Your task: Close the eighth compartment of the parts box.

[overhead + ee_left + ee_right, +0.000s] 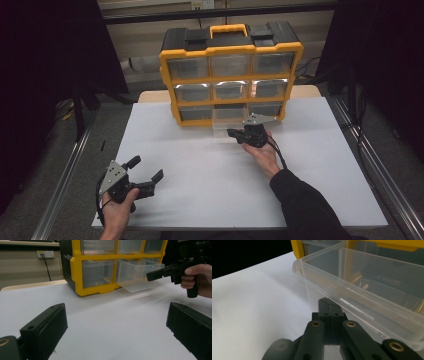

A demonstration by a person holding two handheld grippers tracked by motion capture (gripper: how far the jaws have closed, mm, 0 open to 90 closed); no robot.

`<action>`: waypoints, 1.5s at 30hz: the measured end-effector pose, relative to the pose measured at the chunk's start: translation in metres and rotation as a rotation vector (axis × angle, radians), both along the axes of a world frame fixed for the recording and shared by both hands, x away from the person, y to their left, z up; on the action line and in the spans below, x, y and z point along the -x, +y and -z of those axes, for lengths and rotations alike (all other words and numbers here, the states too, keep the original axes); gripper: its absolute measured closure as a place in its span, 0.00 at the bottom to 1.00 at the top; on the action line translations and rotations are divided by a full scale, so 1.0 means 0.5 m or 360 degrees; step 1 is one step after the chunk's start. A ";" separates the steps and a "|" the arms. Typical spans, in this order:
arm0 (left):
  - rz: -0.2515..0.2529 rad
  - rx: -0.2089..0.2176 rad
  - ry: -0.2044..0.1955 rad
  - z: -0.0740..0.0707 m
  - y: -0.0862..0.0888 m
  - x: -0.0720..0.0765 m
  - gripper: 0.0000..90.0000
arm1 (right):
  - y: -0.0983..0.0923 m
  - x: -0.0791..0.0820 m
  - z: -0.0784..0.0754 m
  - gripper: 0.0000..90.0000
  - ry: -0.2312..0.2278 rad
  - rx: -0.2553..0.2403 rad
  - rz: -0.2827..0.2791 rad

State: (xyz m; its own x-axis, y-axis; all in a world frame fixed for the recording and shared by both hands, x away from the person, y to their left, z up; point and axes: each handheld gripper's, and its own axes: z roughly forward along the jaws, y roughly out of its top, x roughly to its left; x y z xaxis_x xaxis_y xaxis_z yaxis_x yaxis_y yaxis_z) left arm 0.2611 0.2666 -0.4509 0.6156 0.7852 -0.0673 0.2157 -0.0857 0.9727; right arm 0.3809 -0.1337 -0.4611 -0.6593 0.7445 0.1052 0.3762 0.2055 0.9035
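High view: the right gripper (234,134), jaws pressed together, reaches from centre frame toward the clear drawer (226,126) pulled out of the yellow organizer (230,75), lower middle slot. The left gripper (145,172) rests lower left, jaws wide.

Left gripper view: the drawer juts toward the viewer, upper centre.

Right gripper view: the closed jaws meet the drawer's front wall.

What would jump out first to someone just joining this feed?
The yellow organiser standing at the table's far edge, with its bottom middle clear drawer pulled out. The right gripper, jaws shut, sits at that drawer's front, while the left gripper rests open near the table's near-left corner.
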 end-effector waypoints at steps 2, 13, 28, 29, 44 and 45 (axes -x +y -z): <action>-0.0005 -0.0003 -0.0003 0.000 0.001 0.000 0.04 | 0.000 -0.002 -0.001 1.00 -0.0002 0.0002 0.0006; -0.0007 0.0000 -0.0004 0.000 0.001 0.000 0.03 | 0.001 -0.015 -0.001 1.00 -0.0009 0.0013 0.0043; -0.0002 -0.0008 0.0000 0.000 0.003 0.000 0.04 | 0.001 -0.035 -0.006 1.00 -0.0013 -0.0010 0.0095; -0.0002 -0.0005 0.0001 0.000 0.002 0.000 0.04 | 0.001 -0.035 -0.006 1.00 -0.0012 -0.0012 0.0101; 0.0006 0.0007 0.0008 0.001 0.001 -0.001 0.04 | 0.006 -0.049 -0.003 1.00 -0.0010 -0.0009 0.0112; 0.0000 0.0003 0.0005 0.000 0.001 -0.001 0.04 | 0.006 -0.050 -0.003 1.00 -0.0009 -0.0010 0.0120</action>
State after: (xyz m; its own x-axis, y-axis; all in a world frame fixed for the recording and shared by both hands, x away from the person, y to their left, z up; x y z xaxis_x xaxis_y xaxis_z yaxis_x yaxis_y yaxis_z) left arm 0.2614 0.2672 -0.4511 0.6156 0.7849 -0.0711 0.2190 -0.0836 0.9721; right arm 0.4060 -0.1307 -0.4595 -0.6019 0.7914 0.1065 0.3852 0.1709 0.9069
